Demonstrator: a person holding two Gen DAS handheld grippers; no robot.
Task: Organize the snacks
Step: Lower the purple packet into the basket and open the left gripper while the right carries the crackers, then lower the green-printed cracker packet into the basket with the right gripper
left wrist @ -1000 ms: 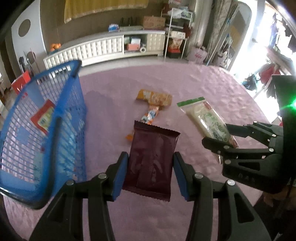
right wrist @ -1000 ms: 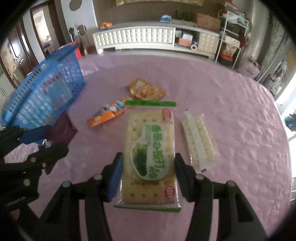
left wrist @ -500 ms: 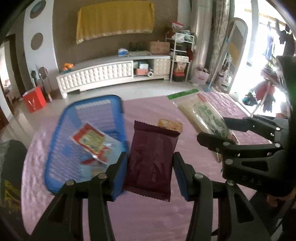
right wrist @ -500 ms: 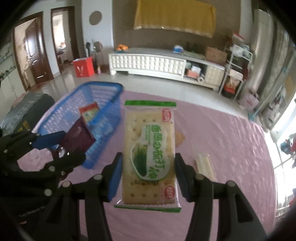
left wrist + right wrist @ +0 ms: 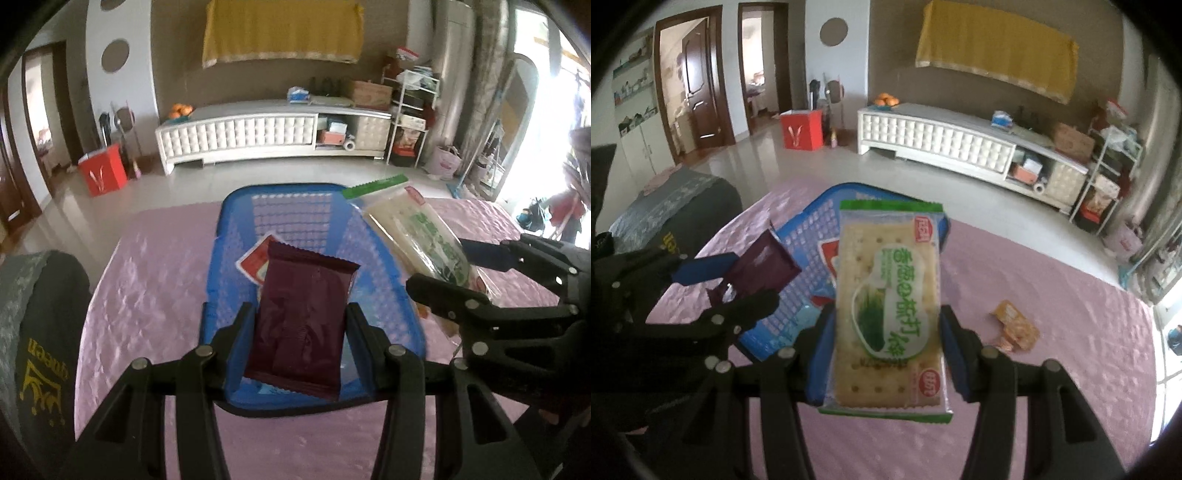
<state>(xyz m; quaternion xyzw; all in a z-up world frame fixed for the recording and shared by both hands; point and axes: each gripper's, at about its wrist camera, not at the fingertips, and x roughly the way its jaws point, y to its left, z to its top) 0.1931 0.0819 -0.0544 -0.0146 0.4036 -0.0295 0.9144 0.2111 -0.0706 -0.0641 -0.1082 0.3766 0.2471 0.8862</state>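
Observation:
My left gripper is shut on a dark maroon snack packet and holds it above the blue mesh basket. A red and white packet lies in the basket. My right gripper is shut on a green and white cracker packet, held in the air at the basket's right side. In the left wrist view the cracker packet and right gripper show at the right. In the right wrist view the left gripper, maroon packet and basket show at the left.
The table has a pink quilted cloth. Orange snack packets lie on it to the right of the basket. A grey chair back stands at the table's left edge. A white cabinet stands across the room.
Both grippers have lifted and swung left with their packets. The basket, at my far left a second ago, now sits straight under the maroon packet.

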